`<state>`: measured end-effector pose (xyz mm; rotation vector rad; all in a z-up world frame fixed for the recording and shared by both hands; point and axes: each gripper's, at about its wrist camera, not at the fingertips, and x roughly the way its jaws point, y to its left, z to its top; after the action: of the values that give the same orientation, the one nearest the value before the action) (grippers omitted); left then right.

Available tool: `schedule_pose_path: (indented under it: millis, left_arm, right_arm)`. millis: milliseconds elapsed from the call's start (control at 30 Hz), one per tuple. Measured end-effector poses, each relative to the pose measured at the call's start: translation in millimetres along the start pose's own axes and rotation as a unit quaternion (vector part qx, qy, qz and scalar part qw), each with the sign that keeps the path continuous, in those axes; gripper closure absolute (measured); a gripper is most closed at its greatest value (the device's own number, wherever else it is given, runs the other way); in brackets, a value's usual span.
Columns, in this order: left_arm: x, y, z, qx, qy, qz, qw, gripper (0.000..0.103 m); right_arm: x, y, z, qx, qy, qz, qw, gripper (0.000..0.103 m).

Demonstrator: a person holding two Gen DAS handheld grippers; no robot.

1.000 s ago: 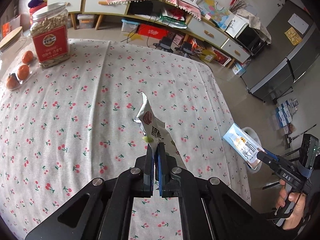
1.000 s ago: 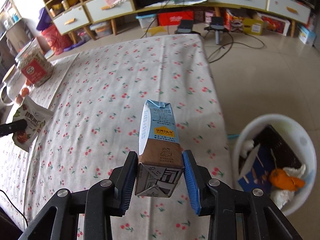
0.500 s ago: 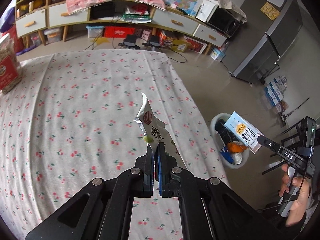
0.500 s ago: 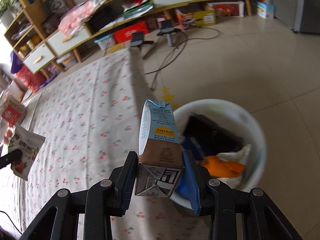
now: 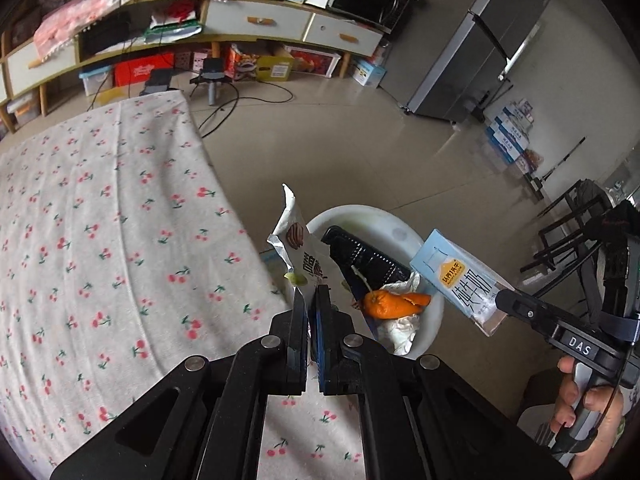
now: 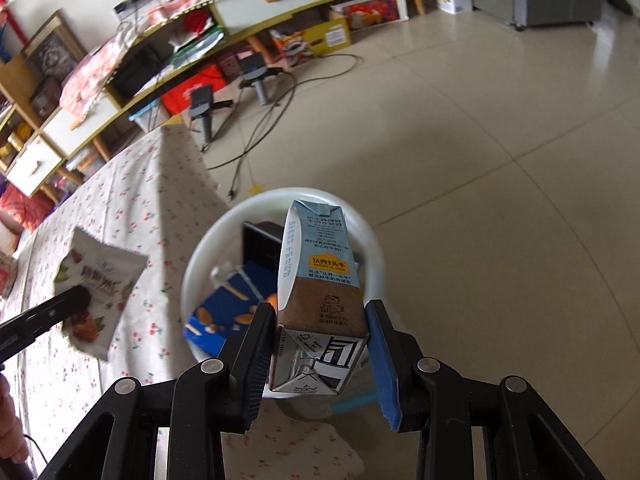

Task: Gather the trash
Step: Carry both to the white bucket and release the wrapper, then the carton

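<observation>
- The milk carton is gripped at its base between the two fingers of the right claw and is held directly above the white trash bin, which stands on the floor just beside the worktop.
- The snack wrapper is pinched in the clenched left claw; it is suspended over the worktop edge and the near rim of the bin, not yet fully above the opening.
- Step in hand, as judged: release of both items into the bin.
- The carton should be released only while it is centred over the opening; it appears so in the right wrist view.
- The wrapper is light and flat, so drift is to be expected. The left claw should be carried further over the opening and lowered before it is opened.
- The bin is already partly filled: an orange peel, a black tray-like item, a blue package and white tissue are present. Room remains, but a carton dropped on end may rest against the rim.
- Surroundings: cables on the floor beyond the bin, a low shelf unit with drawers, a refrigerator.
- The worktop corner lies close to the bin and should be cleared by the left claw.
</observation>
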<state>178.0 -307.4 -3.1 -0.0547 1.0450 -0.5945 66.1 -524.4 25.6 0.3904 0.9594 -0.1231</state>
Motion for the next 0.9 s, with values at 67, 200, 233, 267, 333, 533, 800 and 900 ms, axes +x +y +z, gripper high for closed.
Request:
schedule_pose_path:
  millis: [67, 200, 233, 267, 333, 533, 800, 900]
  left_arm:
    - [11.2, -8.7, 7.4, 0.007, 0.002, -0.002, 1.0, 0.101]
    - [28.0, -20.5, 18.7, 0.031, 0.004, -0.012, 0.9994, 0.1]
    - [31.7, -23.0, 19.8, 0.041, 0.005, -0.016, 0.999, 0.099]
    - [33.7, -24.3, 20.3, 0.051, -0.002, -0.013, 0.9986, 0.099]
    - [40.7, -23.7, 21.9, 0.058, 0.003, 0.003, 0.9983, 0.099]
    - [40.3, -0.8, 15.7, 0.026, 0.018, 0.013, 0.9994, 0.041]
    - [5.9, 24.8, -0.3, 0.019, 0.007, 0.027, 0.9994, 0.031]
    - [-10.9, 38.3, -10.9, 0.021, -0.003, 0.053, 0.9984, 0.024]
  right_arm:
    - [-2.2, -8.7, -0.2, 0.008, -0.001, 0.0, 1.0, 0.063]
    - [-6.8, -18.2, -1.2, 0.017, -0.004, 0.002, 1.0, 0.062]
    - [-7.6, -20.3, -0.6, 0.019, -0.005, 0.003, 1.0, 0.062]
    - [-8.9, -21.5, -0.1, 0.022, -0.007, 0.005, 1.0, 0.062]
    - [-10.1, -21.9, -0.4, 0.024, -0.009, 0.005, 1.0, 0.062]
    - [-11.7, -16.9, 2.5, 0.025, -0.013, 0.012, 1.0, 0.062]
    - [-0.7, 10.9, 11.8, 0.007, -0.01, 0.038, 0.999, 0.062]
    - [9.4, 21.5, 15.8, 0.005, -0.004, 0.054, 0.999, 0.062]
